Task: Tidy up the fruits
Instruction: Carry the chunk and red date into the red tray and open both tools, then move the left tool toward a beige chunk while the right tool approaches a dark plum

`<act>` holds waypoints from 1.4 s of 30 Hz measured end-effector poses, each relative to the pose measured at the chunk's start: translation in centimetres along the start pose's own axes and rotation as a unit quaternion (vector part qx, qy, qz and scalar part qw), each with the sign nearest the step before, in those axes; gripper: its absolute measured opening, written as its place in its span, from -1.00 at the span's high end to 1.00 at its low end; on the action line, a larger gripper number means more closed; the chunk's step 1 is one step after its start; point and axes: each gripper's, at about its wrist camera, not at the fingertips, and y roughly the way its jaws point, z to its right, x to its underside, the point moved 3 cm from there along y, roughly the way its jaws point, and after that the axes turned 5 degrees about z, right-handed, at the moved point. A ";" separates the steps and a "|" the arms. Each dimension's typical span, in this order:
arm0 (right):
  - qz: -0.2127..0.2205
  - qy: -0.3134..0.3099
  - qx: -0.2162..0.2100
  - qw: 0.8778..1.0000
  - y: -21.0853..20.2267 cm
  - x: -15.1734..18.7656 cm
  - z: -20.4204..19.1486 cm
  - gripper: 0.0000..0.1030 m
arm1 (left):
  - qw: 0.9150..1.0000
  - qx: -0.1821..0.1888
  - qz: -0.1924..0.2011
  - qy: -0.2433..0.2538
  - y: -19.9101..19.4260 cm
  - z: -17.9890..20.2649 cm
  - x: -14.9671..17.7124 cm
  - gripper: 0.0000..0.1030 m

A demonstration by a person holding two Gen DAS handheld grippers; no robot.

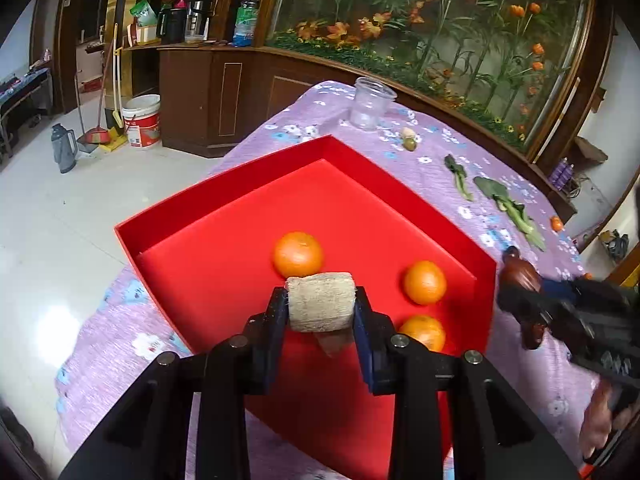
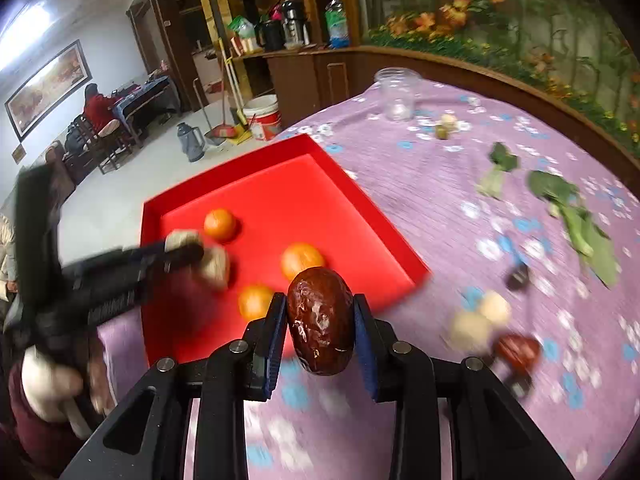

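Observation:
A red tray (image 1: 224,216) lies on the purple flowered cloth and holds three oranges (image 1: 298,254) (image 1: 425,282) (image 1: 424,332). My left gripper (image 1: 321,300) hovers over the tray's near part, shut on a beige fibrous chunk (image 1: 320,312). At the right, just outside the tray's rim, my right gripper (image 1: 520,304) arrives blurred with a dark fruit. In the right wrist view that gripper (image 2: 320,320) is shut on a glossy dark-red date (image 2: 320,316), above the cloth beside the tray (image 2: 280,184). The left gripper (image 2: 192,254) with its chunk (image 2: 218,266) shows blurred over the tray's left side.
A clear plastic cup (image 1: 370,104) stands at the table's far end. Leafy greens (image 1: 500,200) and small pieces (image 1: 409,140) lie on the cloth. Pale round pieces (image 2: 480,320) and another red date (image 2: 516,350) lie right of my right gripper. The table drops to tiled floor on the left.

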 end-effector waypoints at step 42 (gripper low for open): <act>0.064 0.144 0.104 0.982 -8.8 7.3 12.8 -0.28 | 0.998 0.057 -0.012 -0.011 -2.4 5.1 0.7 -0.28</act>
